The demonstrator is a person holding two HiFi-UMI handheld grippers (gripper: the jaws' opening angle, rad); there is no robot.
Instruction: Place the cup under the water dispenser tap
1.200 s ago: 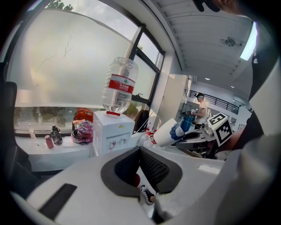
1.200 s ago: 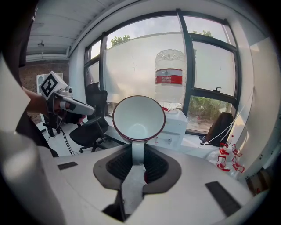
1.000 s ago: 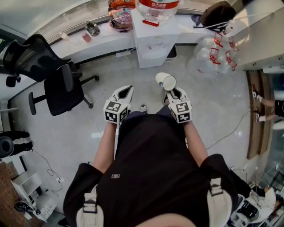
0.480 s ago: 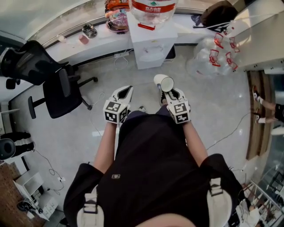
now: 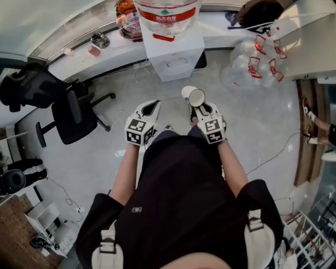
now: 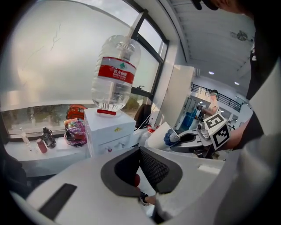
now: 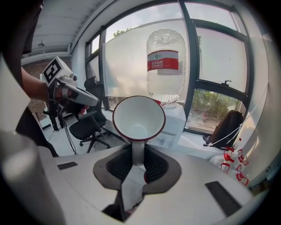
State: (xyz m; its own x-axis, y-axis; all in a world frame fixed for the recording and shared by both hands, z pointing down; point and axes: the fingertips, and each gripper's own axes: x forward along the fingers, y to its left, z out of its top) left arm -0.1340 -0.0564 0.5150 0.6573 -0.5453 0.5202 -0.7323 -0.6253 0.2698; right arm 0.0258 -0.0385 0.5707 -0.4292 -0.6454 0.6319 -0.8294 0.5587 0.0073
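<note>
My right gripper [image 5: 201,109] [image 7: 138,154] is shut on the handle of a white cup [image 5: 196,97] [image 7: 138,118] with a red rim. The cup is tilted, its mouth turned back towards me. Straight ahead stands the white water dispenser [image 5: 173,52] [image 7: 174,117] [image 6: 109,131] on the floor against a window counter. It carries a large clear bottle [image 5: 167,13] [image 7: 163,66] [image 6: 115,72] with a red label. The taps on its front are small and blurred. My left gripper [image 5: 151,106] [image 6: 139,151] hangs beside the right one, its pads together with nothing between them.
A black office chair [image 5: 73,113] stands on the floor to the left. The white counter [image 5: 105,50] under the window holds small items. Several empty clear bottles with red handles [image 5: 257,58] lie to the right of the dispenser. Cables trail over the pale floor [image 5: 273,152].
Both grippers and the held cup have come closer to the dispenser, which now looks larger and nearer. The chair has slid left in the head view. Neither grip has changed.
</note>
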